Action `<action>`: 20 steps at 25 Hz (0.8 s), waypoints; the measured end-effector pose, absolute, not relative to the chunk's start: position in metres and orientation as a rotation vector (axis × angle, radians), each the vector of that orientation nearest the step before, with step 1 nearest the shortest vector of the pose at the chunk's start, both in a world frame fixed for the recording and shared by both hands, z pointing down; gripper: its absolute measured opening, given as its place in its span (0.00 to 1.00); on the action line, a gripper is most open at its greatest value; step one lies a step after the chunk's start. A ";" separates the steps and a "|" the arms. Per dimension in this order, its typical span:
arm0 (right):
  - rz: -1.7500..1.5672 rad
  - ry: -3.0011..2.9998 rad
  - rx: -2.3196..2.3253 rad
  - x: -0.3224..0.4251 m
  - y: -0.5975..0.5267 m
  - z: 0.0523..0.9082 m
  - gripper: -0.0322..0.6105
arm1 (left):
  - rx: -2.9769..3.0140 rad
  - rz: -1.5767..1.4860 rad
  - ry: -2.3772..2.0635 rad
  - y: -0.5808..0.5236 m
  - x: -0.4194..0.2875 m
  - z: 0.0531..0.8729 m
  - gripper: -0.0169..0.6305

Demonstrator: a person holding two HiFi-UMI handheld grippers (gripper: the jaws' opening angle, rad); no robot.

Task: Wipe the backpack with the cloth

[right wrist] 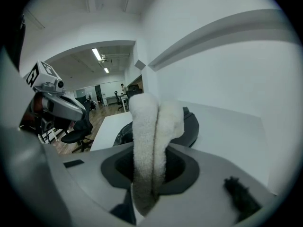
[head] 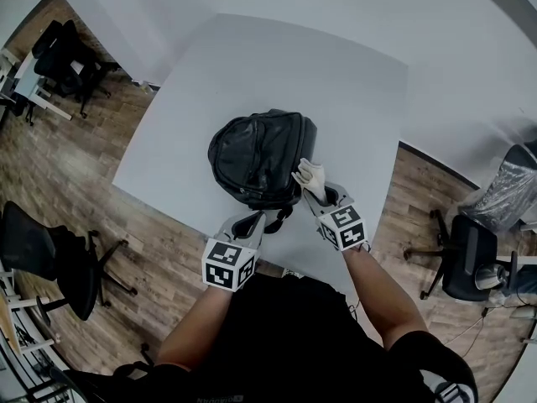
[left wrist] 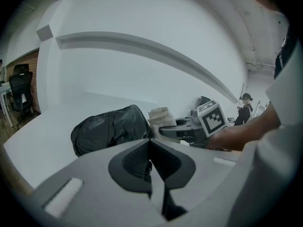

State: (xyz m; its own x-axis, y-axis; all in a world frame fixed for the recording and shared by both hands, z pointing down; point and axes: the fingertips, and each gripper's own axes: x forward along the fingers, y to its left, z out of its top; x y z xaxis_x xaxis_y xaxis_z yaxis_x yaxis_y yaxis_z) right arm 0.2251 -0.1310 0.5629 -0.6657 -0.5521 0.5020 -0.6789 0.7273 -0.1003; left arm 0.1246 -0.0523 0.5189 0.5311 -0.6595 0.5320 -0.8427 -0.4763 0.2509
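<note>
Backpack [head: 256,154], black and slumped, lies on the white table [head: 277,65], nearer the edge where the person stands than the far edge. A dark strap loop hangs off its near side toward that edge.

A pale, fluffy cloth [head: 310,175] touches the bag's right side. The right gripper [head: 317,193] carries it. In the right gripper view the jaws are clamped on the folded cloth [right wrist: 151,141], which stands up out of them in two thick rolls and hides much of the backpack [right wrist: 189,124] behind.

The left gripper [head: 250,221] sits at the bag's near edge, just beside the strap loop. In the left gripper view its jaws are pressed together. Whether they pinch any of the bag's fabric I cannot tell. Beyond them the backpack [left wrist: 109,129] lies on the table, with the cloth [left wrist: 161,117] and the right gripper [left wrist: 182,129] at its right end.

Around the table runs a wooden floor [head: 75,158]. On it a black office chair [head: 42,250] stands to the left and another chair [head: 470,259] to the right.
</note>
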 end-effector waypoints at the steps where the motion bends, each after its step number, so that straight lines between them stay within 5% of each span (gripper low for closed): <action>1: 0.393 -2.488 0.941 0.224 -0.128 0.563 0.19 | 2.287 0.505 -1.219 -0.052 0.124 0.519 0.04; 20: 0.457 -2.610 0.873 0.203 -0.071 0.536 0.19 | 2.310 0.550 -1.221 -0.034 0.129 0.514 0.04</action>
